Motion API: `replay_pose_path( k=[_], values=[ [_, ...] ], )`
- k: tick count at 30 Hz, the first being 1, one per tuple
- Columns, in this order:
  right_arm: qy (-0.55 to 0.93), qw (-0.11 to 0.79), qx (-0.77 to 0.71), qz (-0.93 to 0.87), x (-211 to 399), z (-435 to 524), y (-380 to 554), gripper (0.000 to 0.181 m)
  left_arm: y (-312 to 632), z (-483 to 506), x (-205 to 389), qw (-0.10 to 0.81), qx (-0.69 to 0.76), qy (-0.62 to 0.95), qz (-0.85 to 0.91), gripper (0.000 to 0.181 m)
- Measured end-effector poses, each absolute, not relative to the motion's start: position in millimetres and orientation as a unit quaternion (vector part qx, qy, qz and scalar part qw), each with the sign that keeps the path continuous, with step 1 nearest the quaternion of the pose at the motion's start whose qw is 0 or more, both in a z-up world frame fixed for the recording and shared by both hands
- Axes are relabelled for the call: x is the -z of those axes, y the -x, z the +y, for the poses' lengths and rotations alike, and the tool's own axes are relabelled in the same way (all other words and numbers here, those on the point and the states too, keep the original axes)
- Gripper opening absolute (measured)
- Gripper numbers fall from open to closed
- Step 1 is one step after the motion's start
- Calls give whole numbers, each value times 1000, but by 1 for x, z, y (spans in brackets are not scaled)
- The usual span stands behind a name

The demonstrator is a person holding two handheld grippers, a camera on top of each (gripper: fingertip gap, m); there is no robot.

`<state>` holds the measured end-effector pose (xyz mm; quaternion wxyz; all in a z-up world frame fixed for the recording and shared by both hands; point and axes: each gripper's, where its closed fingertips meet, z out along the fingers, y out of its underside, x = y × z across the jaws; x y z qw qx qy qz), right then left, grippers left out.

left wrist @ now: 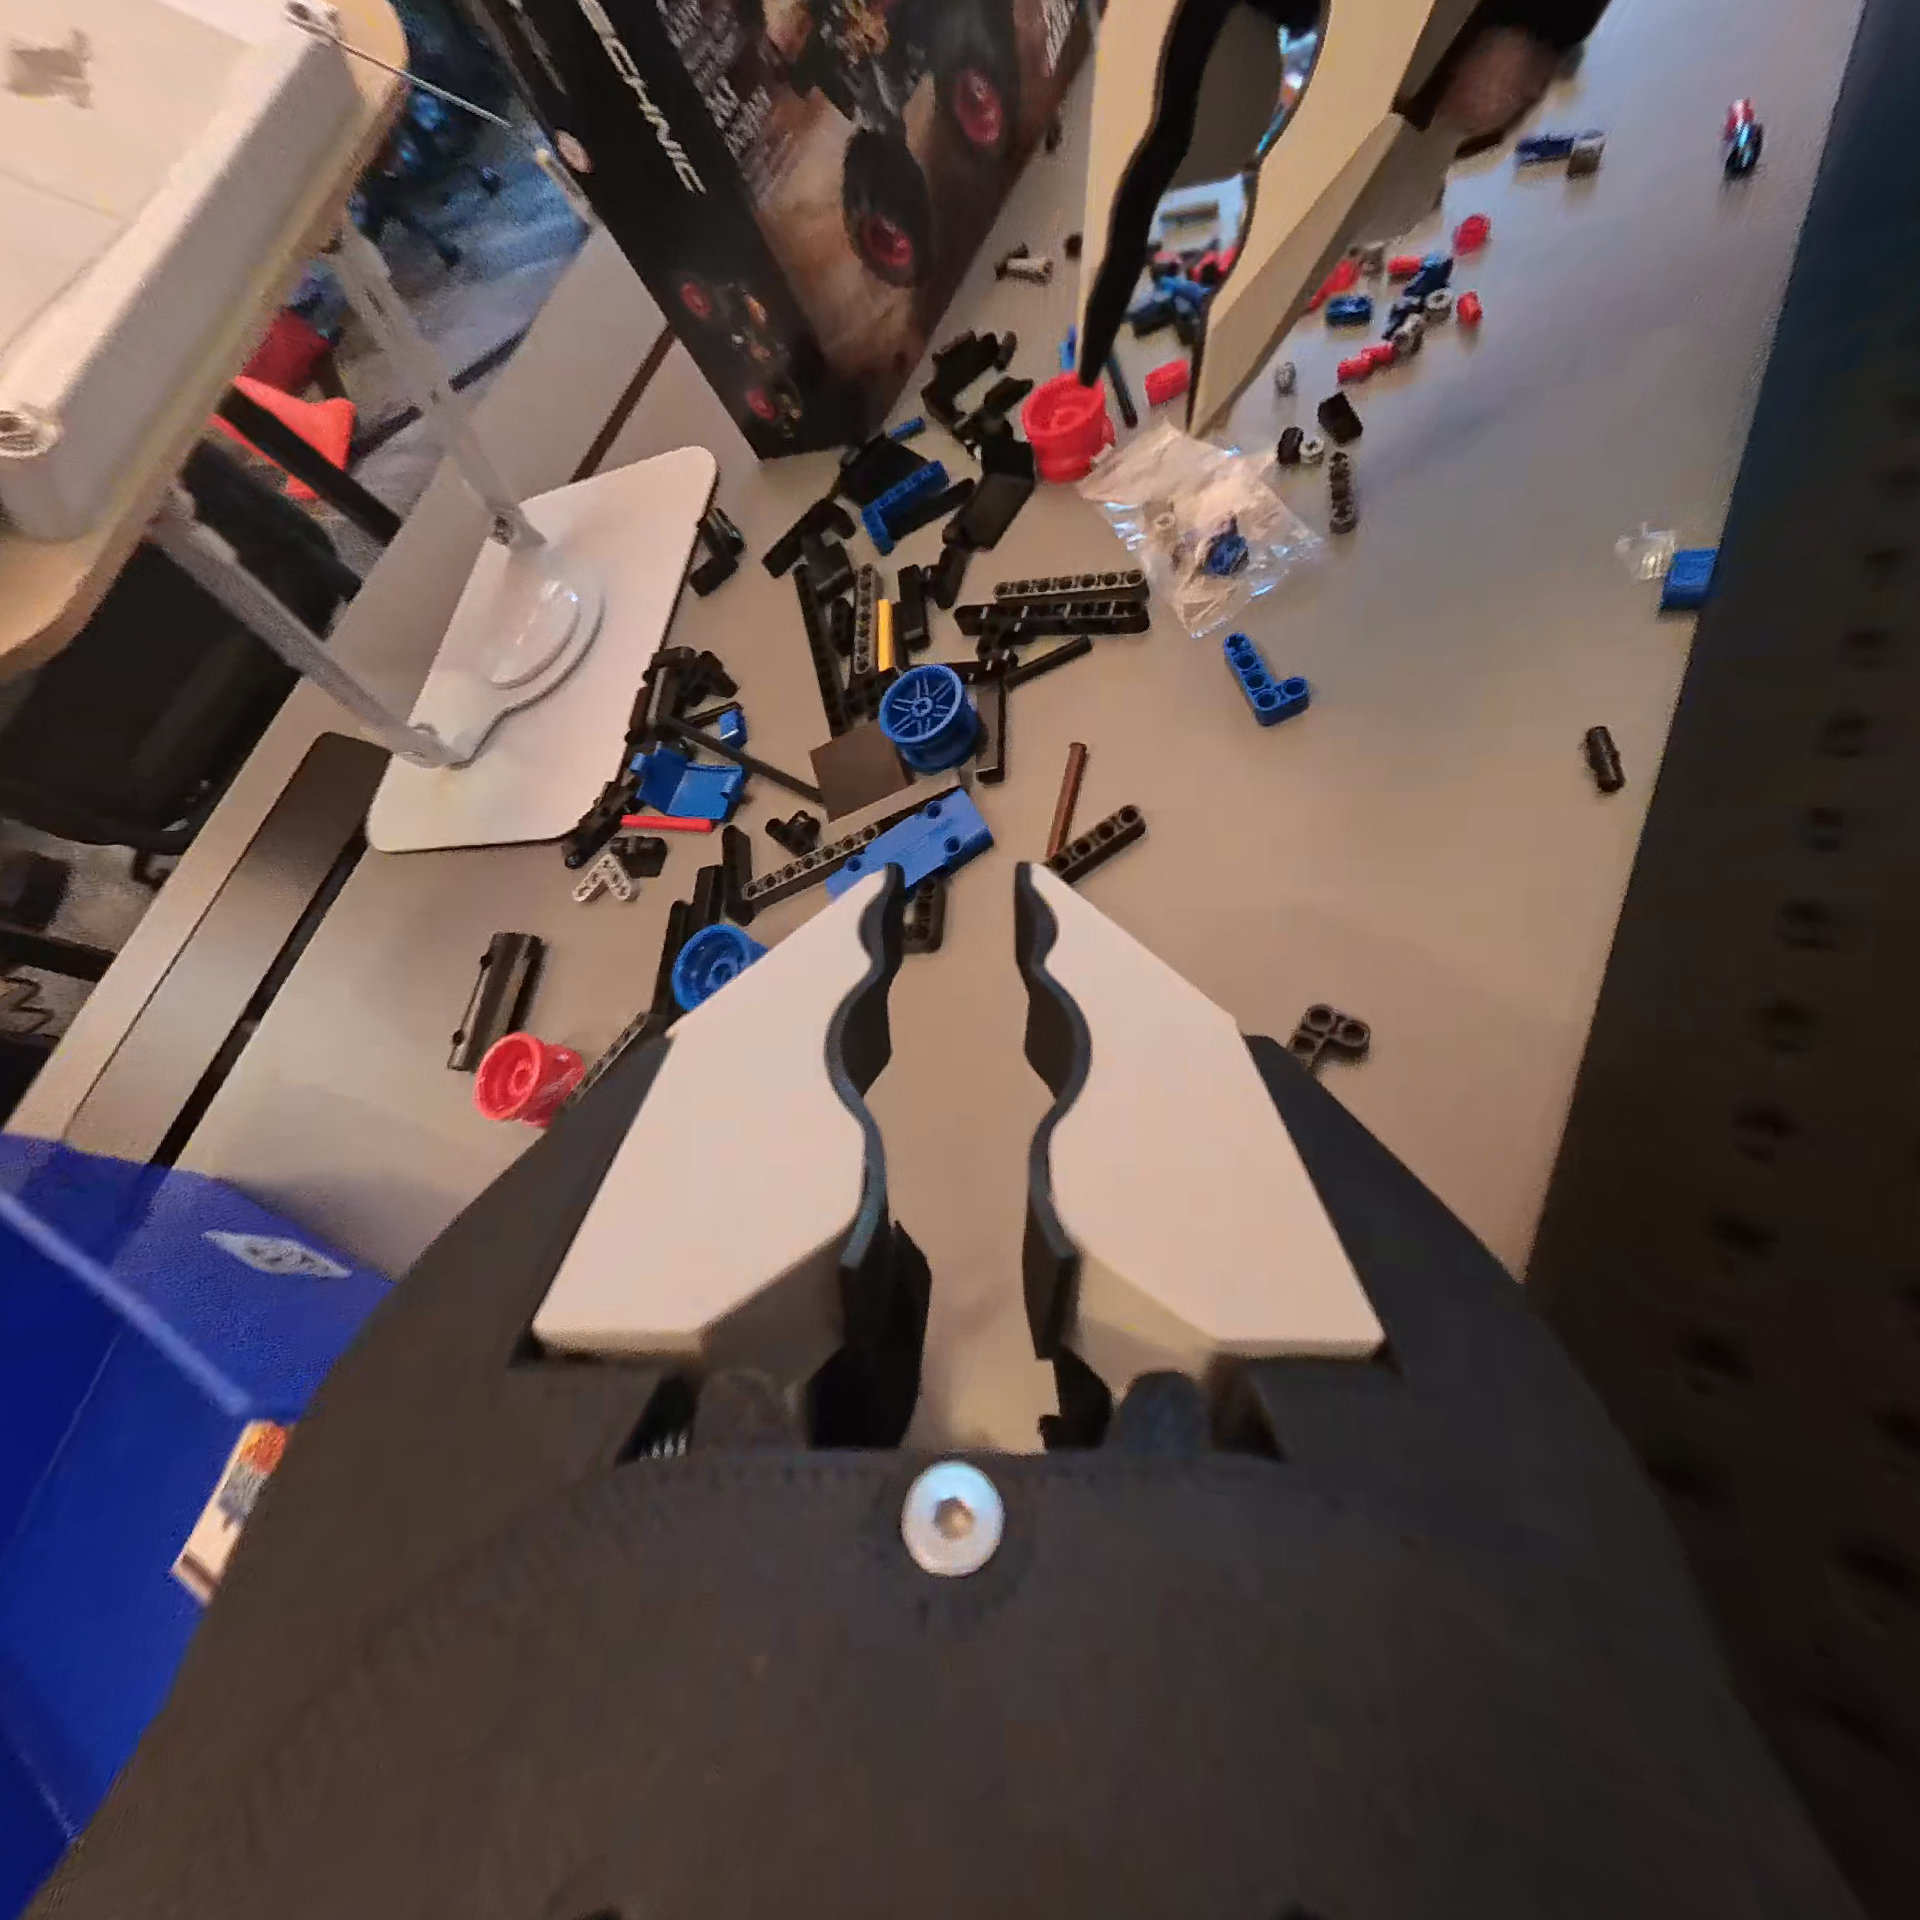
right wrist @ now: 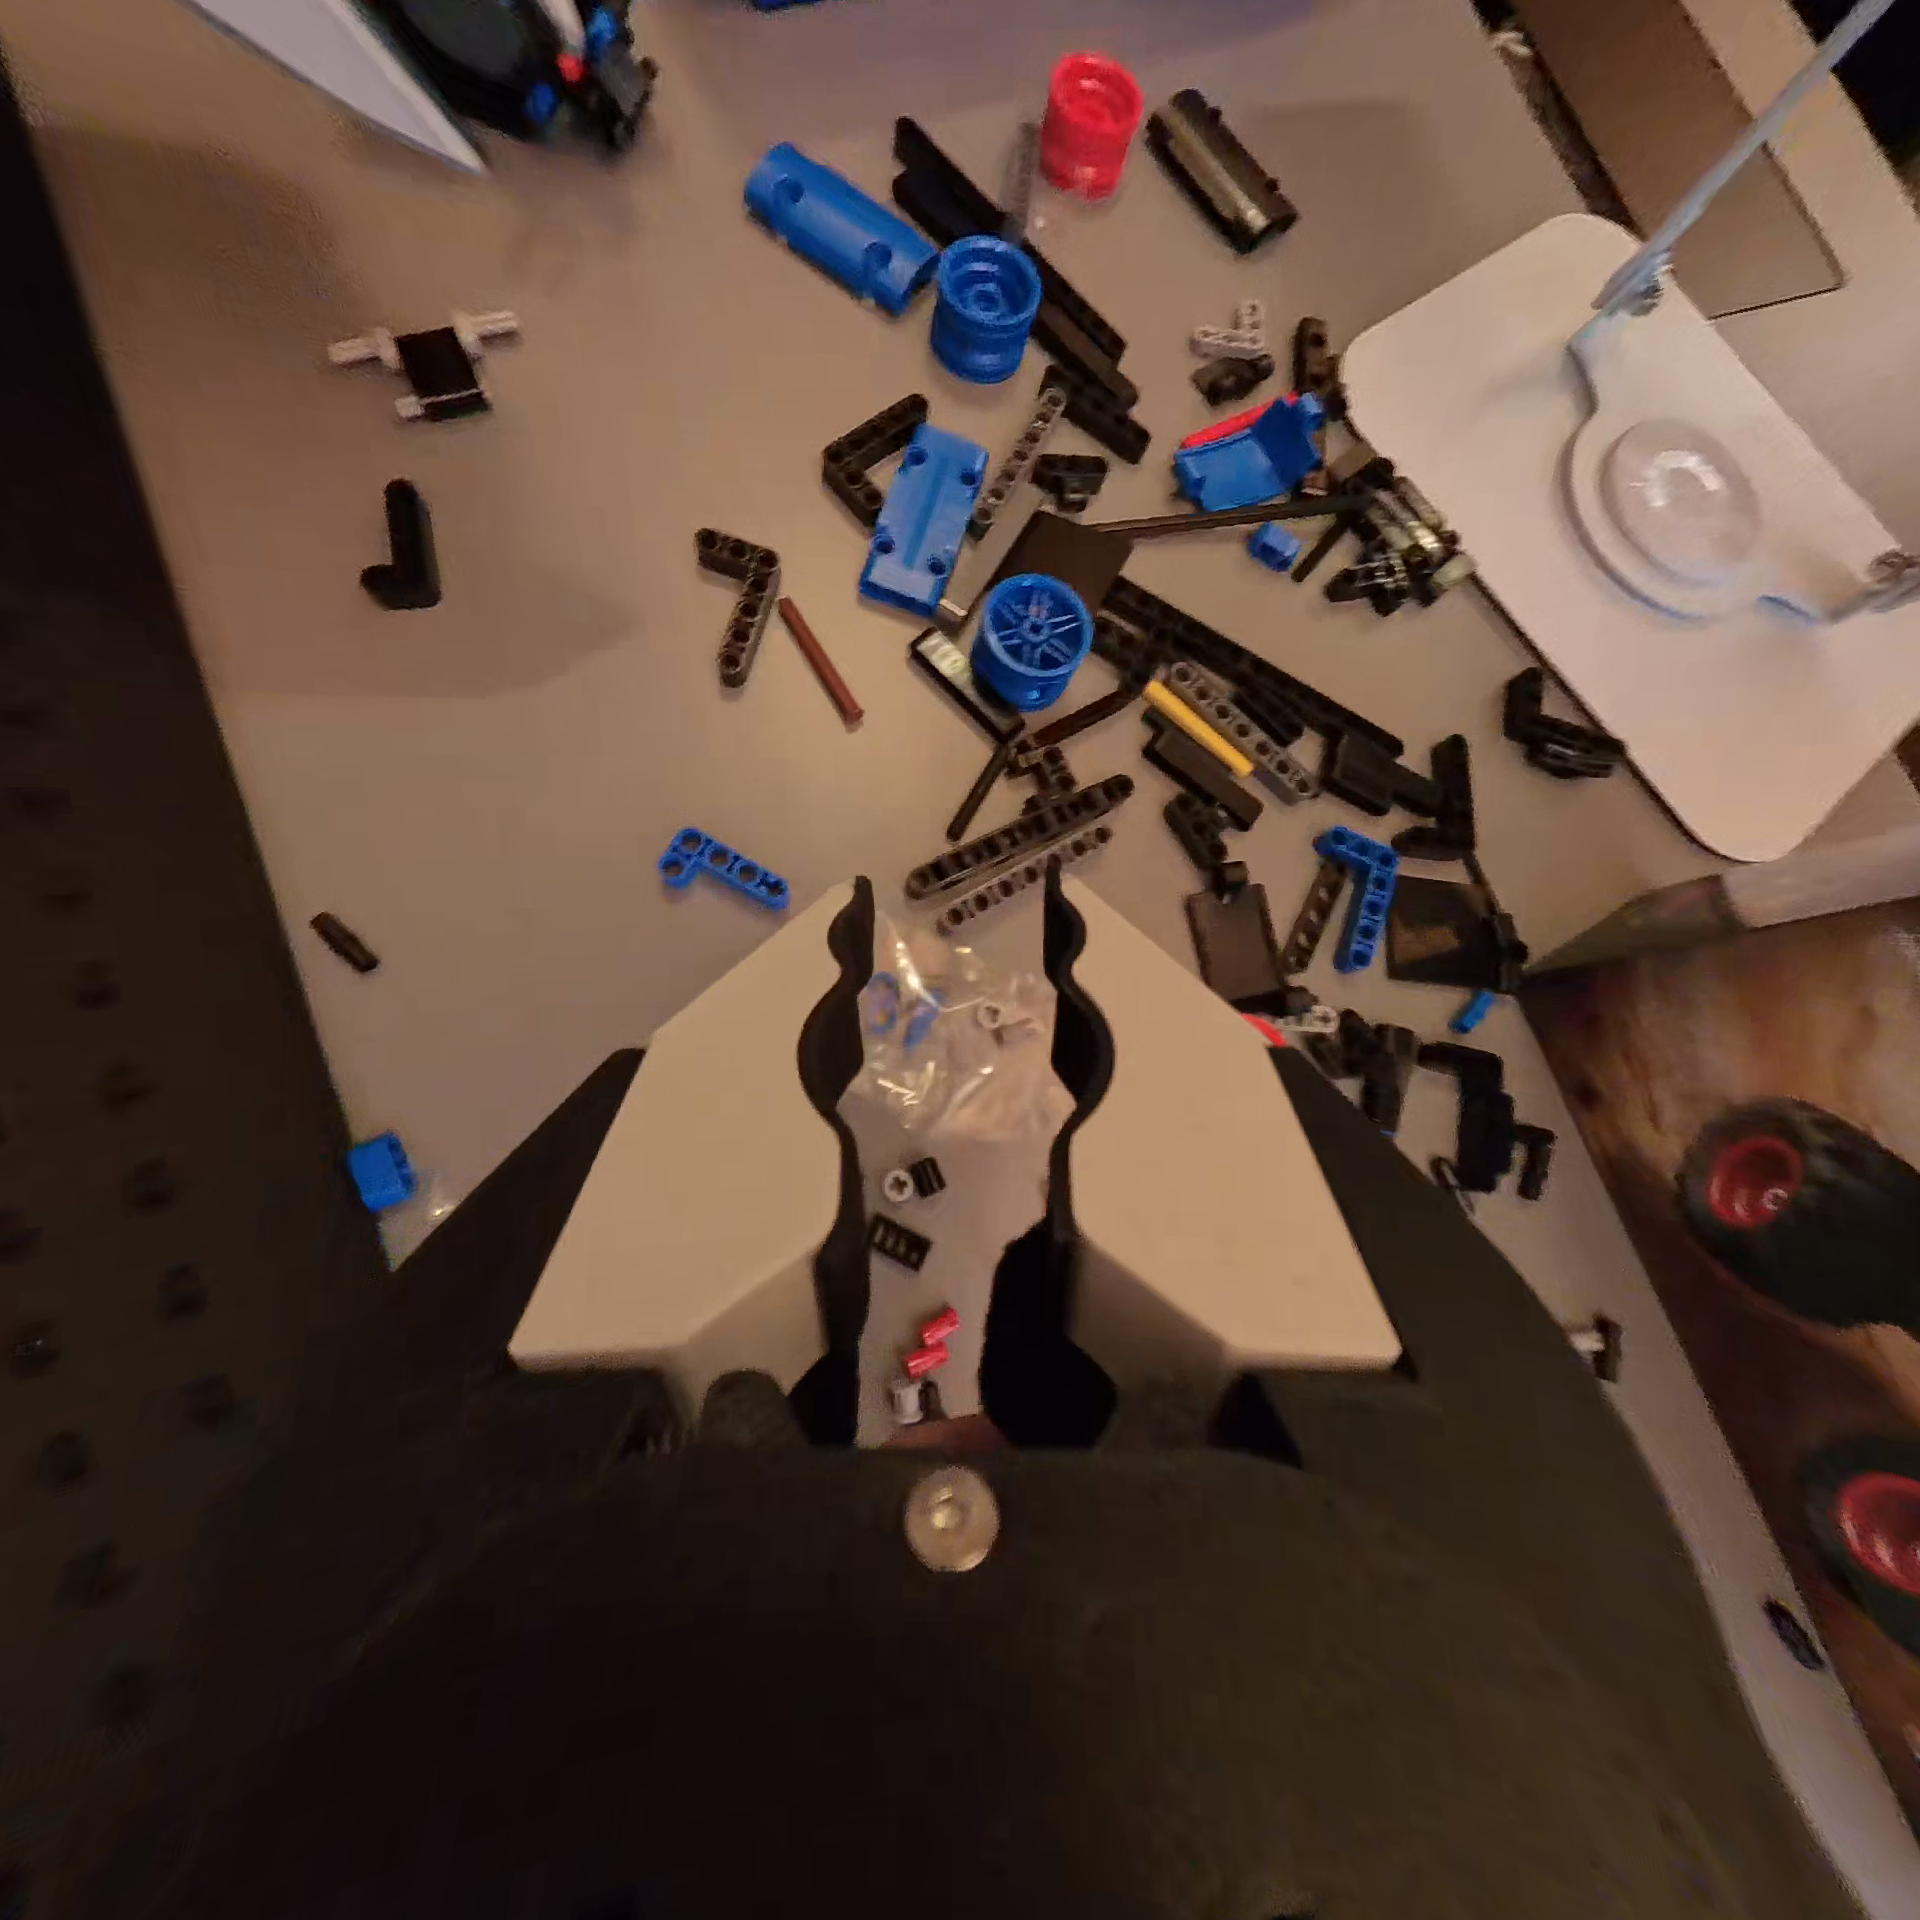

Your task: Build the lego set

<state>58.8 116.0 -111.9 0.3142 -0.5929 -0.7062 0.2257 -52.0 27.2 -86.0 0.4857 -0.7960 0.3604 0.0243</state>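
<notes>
Sorting loose lego pieces; nothing is assembled near either gripper.
My left gripper [left wrist: 951, 894] hangs parted and empty mid-tabletop [left wrist: 1403, 935]; my right gripper [right wrist: 951, 904], parted, hovers over a clear plastic parts bag [right wrist: 940, 1049], probably my next grasp.

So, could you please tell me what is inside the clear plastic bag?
The bag holds small blue and grey pieces; the right gripper covers its edges, hiding any others.
</notes>
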Motion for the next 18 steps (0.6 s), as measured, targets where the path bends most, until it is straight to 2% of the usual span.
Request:
replay_pose_path(
  k=[8, 15, 18],
  values=[
    [587, 263, -118, -756, 150, 140, -102, 28, 23, 45, 119, 424, -10, 802, 420, 22],
    [589, 248, -177, -749, 143, 136, -140, 22, -10, 54, 130, 408, 23, 786, 465, 22],
    [591, 242, -140, -756, 154, 143, -153, 25, -20, 58, 132, 402, 20, 780, 479, 22]
  ],
)
